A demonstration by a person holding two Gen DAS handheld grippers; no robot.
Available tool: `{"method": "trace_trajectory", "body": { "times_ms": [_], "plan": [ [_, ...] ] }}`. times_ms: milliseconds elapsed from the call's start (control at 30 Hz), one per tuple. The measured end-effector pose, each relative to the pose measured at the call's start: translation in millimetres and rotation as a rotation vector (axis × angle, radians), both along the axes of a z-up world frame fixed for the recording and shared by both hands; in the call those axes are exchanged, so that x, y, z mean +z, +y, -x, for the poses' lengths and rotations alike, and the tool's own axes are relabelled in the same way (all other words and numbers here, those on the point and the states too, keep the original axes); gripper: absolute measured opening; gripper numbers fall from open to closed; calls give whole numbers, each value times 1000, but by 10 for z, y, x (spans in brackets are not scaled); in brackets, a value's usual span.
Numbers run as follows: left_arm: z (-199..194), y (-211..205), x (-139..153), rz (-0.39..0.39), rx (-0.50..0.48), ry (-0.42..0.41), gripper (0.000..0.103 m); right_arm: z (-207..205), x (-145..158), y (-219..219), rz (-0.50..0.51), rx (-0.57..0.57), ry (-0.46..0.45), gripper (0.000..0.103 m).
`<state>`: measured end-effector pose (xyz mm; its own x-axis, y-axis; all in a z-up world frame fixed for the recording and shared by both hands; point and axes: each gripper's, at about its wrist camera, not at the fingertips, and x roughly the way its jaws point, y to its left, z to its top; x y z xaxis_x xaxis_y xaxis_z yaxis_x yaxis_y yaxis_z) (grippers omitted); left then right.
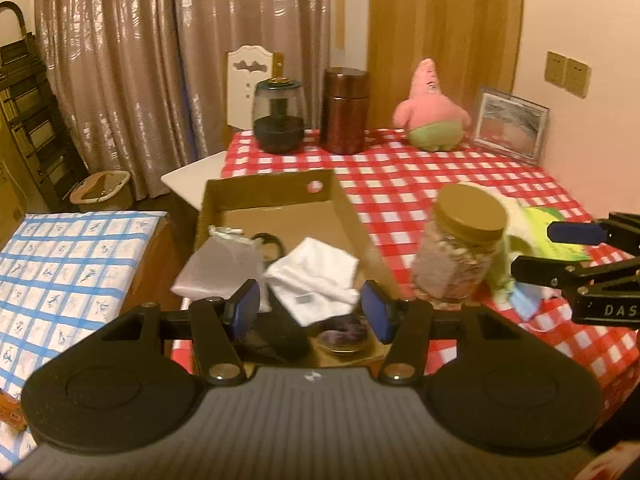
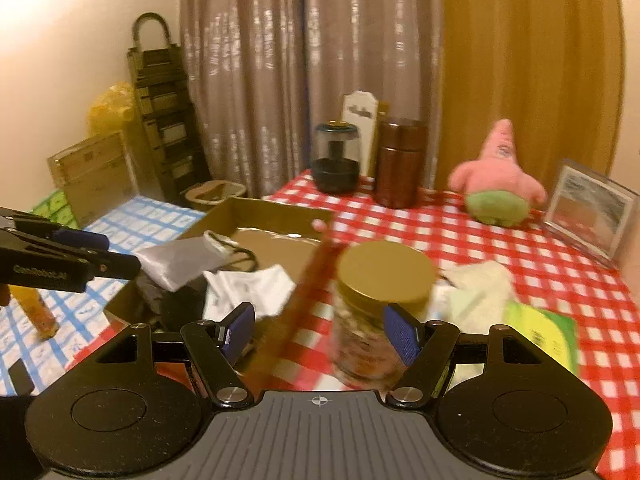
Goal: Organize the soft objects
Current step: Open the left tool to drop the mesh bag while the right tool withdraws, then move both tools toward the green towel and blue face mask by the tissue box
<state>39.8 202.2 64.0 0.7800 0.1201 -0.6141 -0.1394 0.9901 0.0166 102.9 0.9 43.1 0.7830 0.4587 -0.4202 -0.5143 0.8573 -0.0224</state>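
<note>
A cardboard box (image 1: 276,196) (image 2: 256,210) lies on the red checked table (image 1: 420,184) (image 2: 520,248). In it lie a white folded cloth (image 1: 316,276) (image 2: 248,288) and a grey pouch (image 1: 220,268) (image 2: 176,264). My left gripper (image 1: 310,310) is open just above the white cloth. My right gripper (image 2: 320,332) is open above the box's right wall and a gold-lidded jar (image 1: 460,248) (image 2: 380,304). A cream and green soft thing (image 1: 532,240) (image 2: 492,292) lies behind the jar. A pink star plush (image 1: 432,112) (image 2: 496,184) sits at the back.
A dark glass jar (image 1: 279,116) (image 2: 335,160), a brown canister (image 1: 345,110) (image 2: 400,162) and a picture frame (image 1: 510,124) (image 2: 588,208) stand along the table's back. A blue-grid covered surface (image 1: 60,264) (image 2: 132,216) lies to the left. A white chair (image 1: 248,88) stands behind the table.
</note>
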Motion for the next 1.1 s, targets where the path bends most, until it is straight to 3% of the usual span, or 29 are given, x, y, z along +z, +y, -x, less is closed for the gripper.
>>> {"method": "trace_trajectory", "body": {
  "times_ms": [467, 733, 1100],
  "plan": [
    [-34, -797, 80, 70, -98, -15, 58, 313, 96, -860, -43, -182, 35, 71],
    [-96, -1163, -15, 90, -158, -7, 66, 367, 28, -1197, -49, -238, 55, 71],
    [-256, -1475, -280, 88, -214, 24, 68, 308, -105, -1389, -43, -270, 86, 71]
  ]
}}
